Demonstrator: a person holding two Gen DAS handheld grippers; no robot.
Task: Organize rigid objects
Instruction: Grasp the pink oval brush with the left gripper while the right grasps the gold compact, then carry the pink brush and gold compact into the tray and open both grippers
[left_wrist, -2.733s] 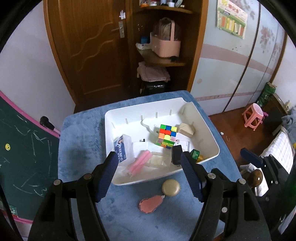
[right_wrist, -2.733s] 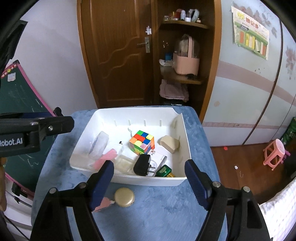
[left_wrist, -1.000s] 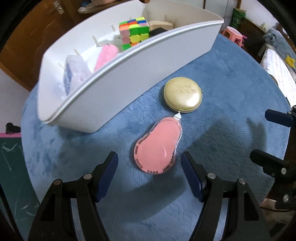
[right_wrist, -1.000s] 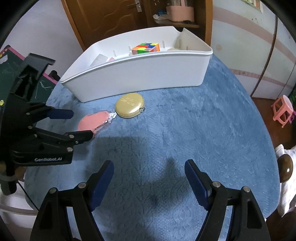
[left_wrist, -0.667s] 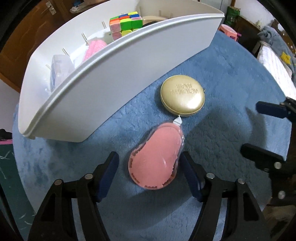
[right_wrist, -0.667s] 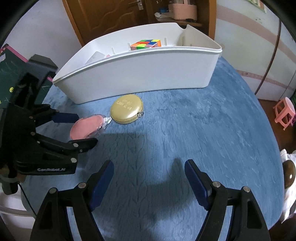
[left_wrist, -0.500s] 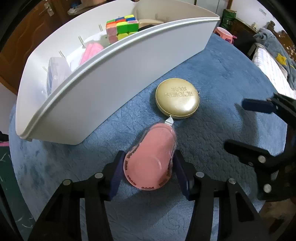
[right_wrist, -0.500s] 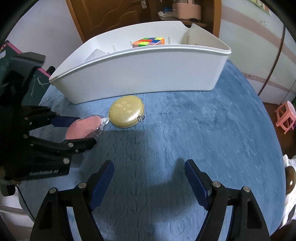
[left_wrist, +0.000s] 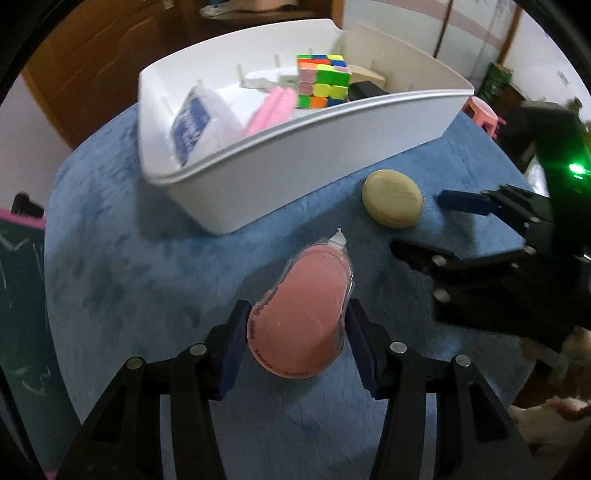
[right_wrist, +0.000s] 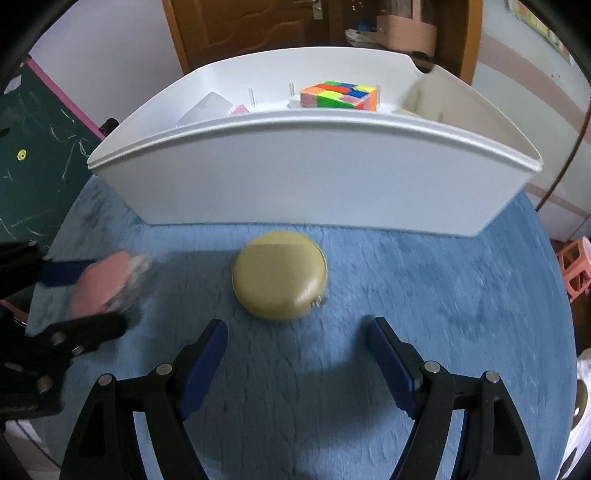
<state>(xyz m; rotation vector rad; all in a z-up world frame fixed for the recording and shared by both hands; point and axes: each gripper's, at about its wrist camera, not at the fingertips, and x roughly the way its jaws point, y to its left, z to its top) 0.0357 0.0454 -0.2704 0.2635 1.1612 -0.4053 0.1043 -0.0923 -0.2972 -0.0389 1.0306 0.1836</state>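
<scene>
The left gripper (left_wrist: 297, 332) has its 2 blue pads pressed against the sides of the pink correction-tape dispenser (left_wrist: 303, 314) — its jaws have just been closing, and the dispenser now sits clamped between them, wide end toward the wrist and white tip pointing at the white bin (left_wrist: 295, 158). From the left wrist view it looks lifted a little clear of the blue cloth (left_wrist: 129, 266), though I can't be sure of the gap. Holding it across its flat sides makes sense: the shell is smooth and rounded, so a squeeze near the broad middle keeps it from slipping out.

The right gripper (right_wrist: 297, 365) hangs with its jaws wide apart and nothing between them, lined up on the round gold case (right_wrist: 279, 274), which lies flat on the cloth just in front of the bin's near wall. The spread looks about right to straddle it.

Inside the bin already sit a colour cube (left_wrist: 323, 79), a pink bar (left_wrist: 273, 110) and a blue-labelled packet (left_wrist: 195, 122) — so these 2 outside pieces seem the last to go in.
</scene>
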